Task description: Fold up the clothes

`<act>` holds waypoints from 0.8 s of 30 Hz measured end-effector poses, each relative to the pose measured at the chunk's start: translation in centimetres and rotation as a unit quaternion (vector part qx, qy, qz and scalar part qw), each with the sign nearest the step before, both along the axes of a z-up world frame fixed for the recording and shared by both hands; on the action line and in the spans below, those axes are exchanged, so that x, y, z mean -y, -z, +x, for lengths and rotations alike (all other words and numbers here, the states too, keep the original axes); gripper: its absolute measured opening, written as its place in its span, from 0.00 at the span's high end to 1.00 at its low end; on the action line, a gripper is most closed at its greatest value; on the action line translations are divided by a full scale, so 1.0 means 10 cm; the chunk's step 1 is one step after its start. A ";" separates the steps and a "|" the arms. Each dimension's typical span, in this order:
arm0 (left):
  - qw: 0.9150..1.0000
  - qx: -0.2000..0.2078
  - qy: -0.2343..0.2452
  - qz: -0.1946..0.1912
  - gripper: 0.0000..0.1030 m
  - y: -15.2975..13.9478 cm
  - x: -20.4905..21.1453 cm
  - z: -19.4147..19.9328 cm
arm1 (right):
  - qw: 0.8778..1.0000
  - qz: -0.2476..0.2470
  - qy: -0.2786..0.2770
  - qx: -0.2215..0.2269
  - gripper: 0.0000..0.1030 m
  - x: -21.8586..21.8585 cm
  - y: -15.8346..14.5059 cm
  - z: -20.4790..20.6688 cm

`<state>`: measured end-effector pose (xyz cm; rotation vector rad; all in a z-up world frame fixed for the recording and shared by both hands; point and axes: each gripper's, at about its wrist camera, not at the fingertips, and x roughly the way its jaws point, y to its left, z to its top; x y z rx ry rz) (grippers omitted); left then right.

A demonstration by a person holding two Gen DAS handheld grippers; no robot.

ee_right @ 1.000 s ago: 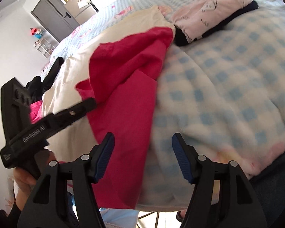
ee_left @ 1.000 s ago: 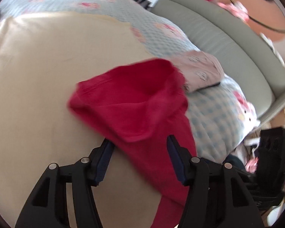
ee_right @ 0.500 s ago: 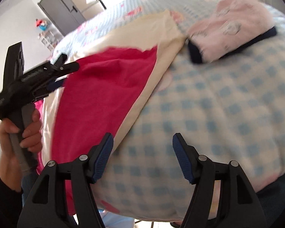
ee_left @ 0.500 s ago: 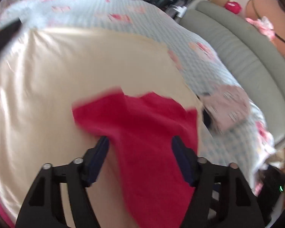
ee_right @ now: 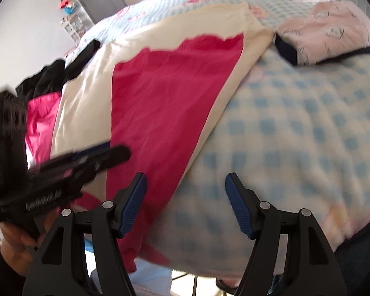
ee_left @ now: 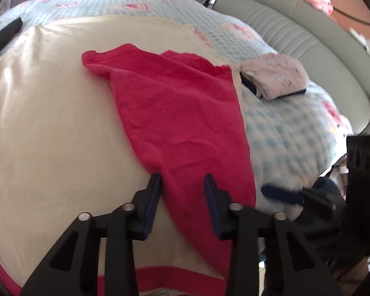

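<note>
Soft, bright daylight fills both views, with glare on the cream sheet (ee_left: pixel 49 123). Fisheye bending darkens the corners. The checked blanket (ee_right: pixel 296 128) and the left claw (ee_right: pixel 96 157) are blurred.

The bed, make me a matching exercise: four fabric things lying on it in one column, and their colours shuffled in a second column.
Things:
1. garment being folded
2. sheet under that garment
3. folded garment near the headboard
4. checked blanket

Colours:
A. pale pink with small prints
B. cream
C. blue and white
D. red

Pairs: 1-D, 2-B, 3-A, 4-C
</note>
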<state>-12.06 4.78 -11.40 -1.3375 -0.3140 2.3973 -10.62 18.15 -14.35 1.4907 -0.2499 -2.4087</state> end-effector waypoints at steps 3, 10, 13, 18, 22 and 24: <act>1.000 -0.003 0.008 0.016 0.70 -0.02 -0.05 0.10 | 0.999 -0.028 0.011 0.014 0.34 -0.02 0.11 0.16; 0.999 0.013 0.015 0.037 0.70 0.06 -0.06 0.32 | 0.998 -0.066 -0.004 0.003 0.63 0.05 0.12 0.41; 0.999 0.022 0.014 0.040 0.70 0.09 -0.05 0.36 | 0.997 -0.070 -0.003 0.015 0.75 0.06 0.19 0.44; 0.999 0.031 0.016 0.036 0.70 0.15 -0.06 0.40 | 0.997 -0.066 -0.002 0.037 0.83 0.07 0.26 0.55; 0.998 0.035 0.017 0.041 0.70 0.16 -0.05 0.42 | 0.997 -0.057 -0.007 0.050 0.84 0.10 0.29 0.63; 0.998 0.033 0.019 0.057 0.70 0.14 -0.04 0.43 | 0.997 -0.059 -0.007 0.047 0.84 0.10 0.27 0.65</act>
